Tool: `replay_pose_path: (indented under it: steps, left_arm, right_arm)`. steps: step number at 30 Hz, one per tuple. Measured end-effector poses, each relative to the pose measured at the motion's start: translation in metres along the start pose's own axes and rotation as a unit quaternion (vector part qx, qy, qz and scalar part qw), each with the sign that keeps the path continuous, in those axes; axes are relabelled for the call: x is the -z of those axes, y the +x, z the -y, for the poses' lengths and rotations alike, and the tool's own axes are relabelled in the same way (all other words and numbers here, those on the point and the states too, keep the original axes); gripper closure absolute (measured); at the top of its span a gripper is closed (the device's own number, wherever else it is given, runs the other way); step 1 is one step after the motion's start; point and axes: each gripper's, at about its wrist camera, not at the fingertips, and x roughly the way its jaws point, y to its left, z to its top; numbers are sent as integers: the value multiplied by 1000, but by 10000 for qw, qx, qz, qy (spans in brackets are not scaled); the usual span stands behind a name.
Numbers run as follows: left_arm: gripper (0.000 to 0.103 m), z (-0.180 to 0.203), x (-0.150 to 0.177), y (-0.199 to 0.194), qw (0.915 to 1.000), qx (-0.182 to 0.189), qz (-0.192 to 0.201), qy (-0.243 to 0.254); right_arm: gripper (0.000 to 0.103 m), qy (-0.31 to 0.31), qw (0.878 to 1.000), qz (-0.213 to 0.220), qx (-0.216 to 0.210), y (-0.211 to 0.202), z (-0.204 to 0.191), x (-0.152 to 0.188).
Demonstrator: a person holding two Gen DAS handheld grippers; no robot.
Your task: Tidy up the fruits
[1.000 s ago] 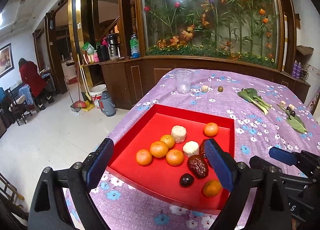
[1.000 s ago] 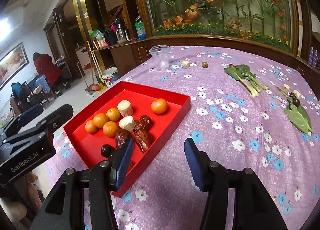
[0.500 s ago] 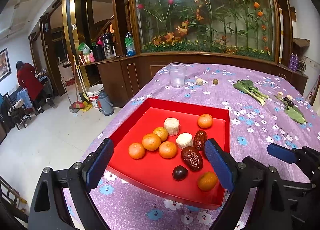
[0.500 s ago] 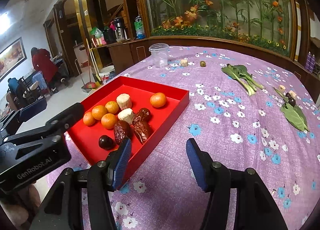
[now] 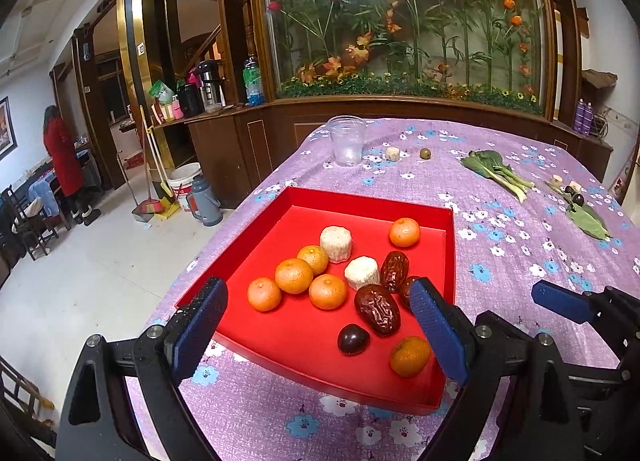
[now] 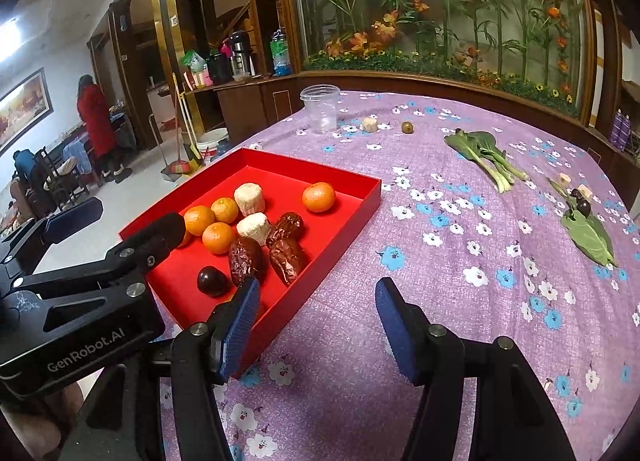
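A red tray (image 5: 304,341) (image 6: 344,217) sits on the purple flowered tablecloth. It holds several oranges (image 5: 294,275) (image 6: 319,197), two white cylinders (image 5: 336,243) (image 6: 249,199), brown dates (image 5: 377,309) (image 6: 287,257) and a dark plum (image 5: 353,339) (image 6: 212,280). My left gripper (image 5: 318,333) is open and empty, held above the tray's near edge. My right gripper (image 6: 316,321) is open and empty, above the cloth by the tray's near right corner.
A clear plastic cup (image 5: 347,141) (image 6: 321,108), a white piece (image 6: 369,124) and a small green fruit (image 6: 407,127) stand at the far side. Bok choy (image 6: 482,153), a leaf (image 6: 590,235) and dark fruits (image 6: 581,203) lie at right. The table edge drops off at left.
Both grippers have drawn back and up a little from the tray; the tray and fruits show slightly farther off. Both stay open and empty.
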Motion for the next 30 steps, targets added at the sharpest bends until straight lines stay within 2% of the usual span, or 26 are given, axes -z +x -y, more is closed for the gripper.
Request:
replay_pose_path:
  steps: [9, 13, 14, 17, 23, 30]
  left_arm:
    - [11, 0, -2, -4, 10000, -14, 51, -6]
    - [11, -2, -5, -15, 9996, -122, 248, -40]
    - [11, -2, -6, -20, 9990, -231, 368, -62]
    - [0, -4, -8, -36, 9956, -591, 701, -177]
    - [0, -8, 0, -59, 9841, -1219, 1200, -470]
    - [0, -10, 0, -51, 9919, -813, 829, -523]
  right_arm:
    - [35, -35, 10000, 47, 20, -4, -2, 0]
    - [35, -75, 9999, 115, 42, -9, -5, 0]
    - [35, -96, 9998, 138, 50, -10, -6, 0]
    - [34, -177, 9996, 223, 70, -16, -9, 0]
    - [31, -286, 9991, 325, 47, -25, -16, 1]
    - [27, -396, 9985, 367, 27, -31, -22, 4]
